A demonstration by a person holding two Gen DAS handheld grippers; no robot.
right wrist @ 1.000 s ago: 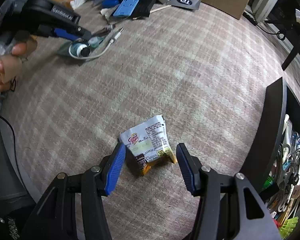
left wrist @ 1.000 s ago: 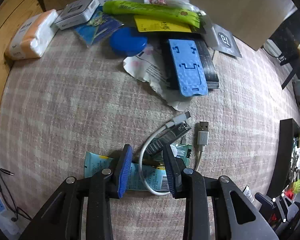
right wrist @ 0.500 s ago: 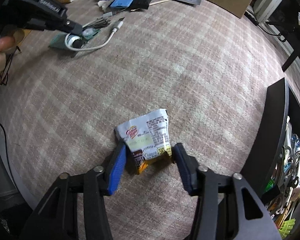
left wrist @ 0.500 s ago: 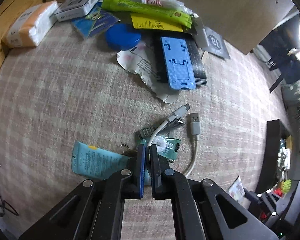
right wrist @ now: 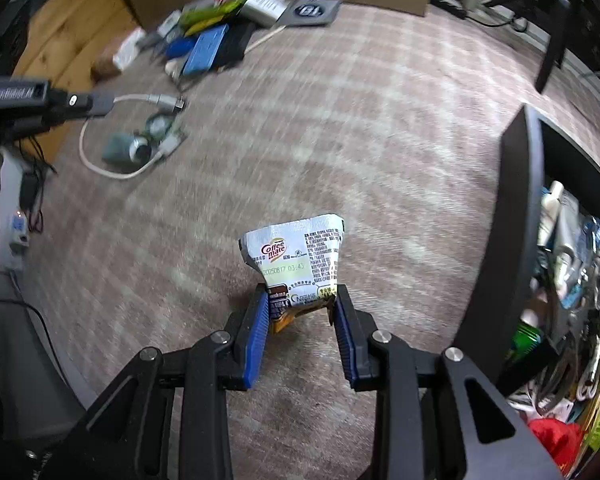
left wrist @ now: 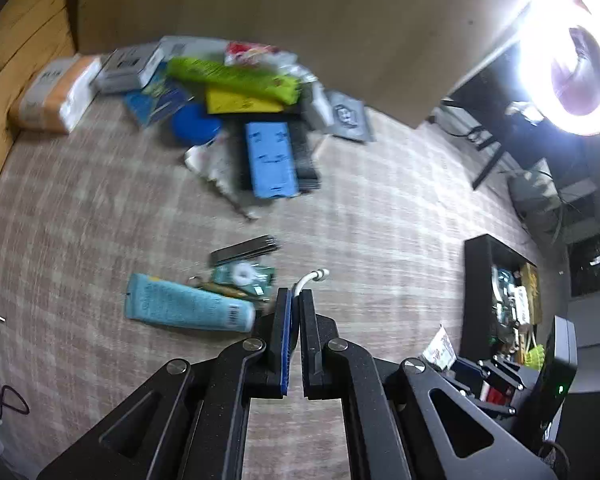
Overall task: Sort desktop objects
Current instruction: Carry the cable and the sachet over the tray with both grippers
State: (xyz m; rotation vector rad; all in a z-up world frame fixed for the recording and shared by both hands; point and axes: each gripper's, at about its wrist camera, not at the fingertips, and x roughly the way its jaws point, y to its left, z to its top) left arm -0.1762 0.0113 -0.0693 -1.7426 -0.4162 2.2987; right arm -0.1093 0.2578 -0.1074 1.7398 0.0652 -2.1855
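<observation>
**Desktop sort: two items in hand, most stock still loose**

**Left gripper** [left wrist: 296,300]: jaws fully closed on the white USB cable [right wrist: 112,160], a short white stub showing just beyond the fingertips. From the right wrist view the cable runs out of the jaws in a loop that sags to the tabletop below and ahead of it.

**Right gripper** [right wrist: 300,308]: jaws have just been closing and stand partly apart, both blue pads pressed on the lower corners of the Coffee-mate sachet [right wrist: 298,264]. The sachet stands up between the fingers, its crumpled top projecting forward past the tips.

**Filed, as far as can be judged:** the black bin [right wrist: 516,240], close on the right gripper's right, already holds a jumble of small goods; contents too blurred to itemise.

**Still loose near the left gripper:**
- teal tube [left wrist: 184,308], just left of the fingertips
- green packet [left wrist: 244,276], beyond the tube, touching it
- dark flat strip [left wrist: 244,249], a little further ahead

**Still loose well ahead, by the cardboard wall:**
- blue phone stand [left wrist: 272,164] on a black slab
- blue round lid [left wrist: 196,124]
- green and yellow packs [left wrist: 236,80]
- tissue pack [left wrist: 56,96], grey box [left wrist: 130,68]

**Assessment:** early to middle stage. Two items are gripped, neither yet deposited; the far pile looks untouched.
</observation>
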